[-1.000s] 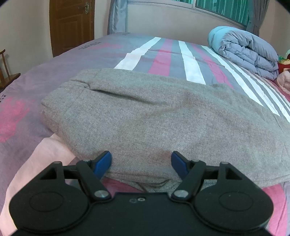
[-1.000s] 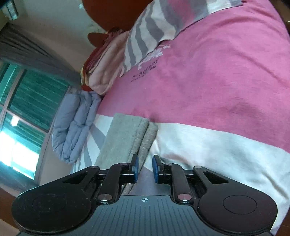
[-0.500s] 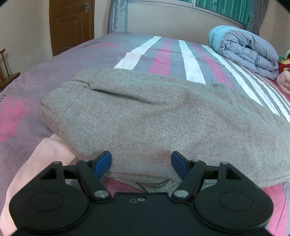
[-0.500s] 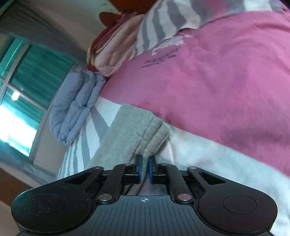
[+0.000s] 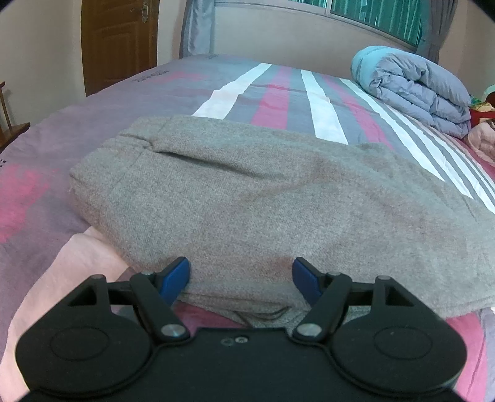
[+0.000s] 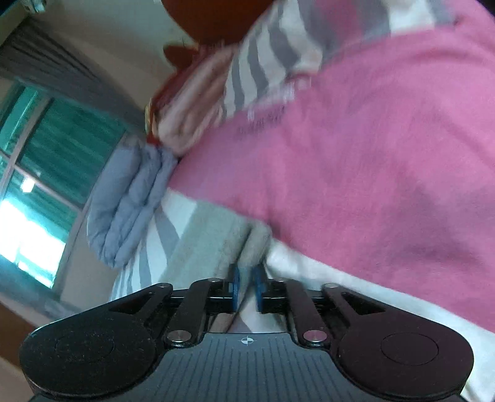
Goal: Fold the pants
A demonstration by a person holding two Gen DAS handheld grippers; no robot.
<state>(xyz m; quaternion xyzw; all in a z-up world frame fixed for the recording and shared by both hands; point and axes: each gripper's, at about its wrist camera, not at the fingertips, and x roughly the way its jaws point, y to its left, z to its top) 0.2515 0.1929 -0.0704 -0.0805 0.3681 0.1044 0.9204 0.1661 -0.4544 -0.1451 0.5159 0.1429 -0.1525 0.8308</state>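
Observation:
The grey pants lie flat on the striped bed, waistband at the left, legs running off to the right. My left gripper is open, its blue fingertips resting against the near edge of the pants with cloth between them. In the tilted right wrist view, my right gripper is shut on the cuff end of the pants, pinching the folded grey edge.
A rolled blue-grey duvet lies at the far right of the bed, also in the right wrist view. A pink pillow pile sits beyond it. A brown door and a window stand behind.
My right gripper closed on the pants cuff and has shifted with it; the view is blurred by motion. The left gripper and the pants' waist end have not moved.

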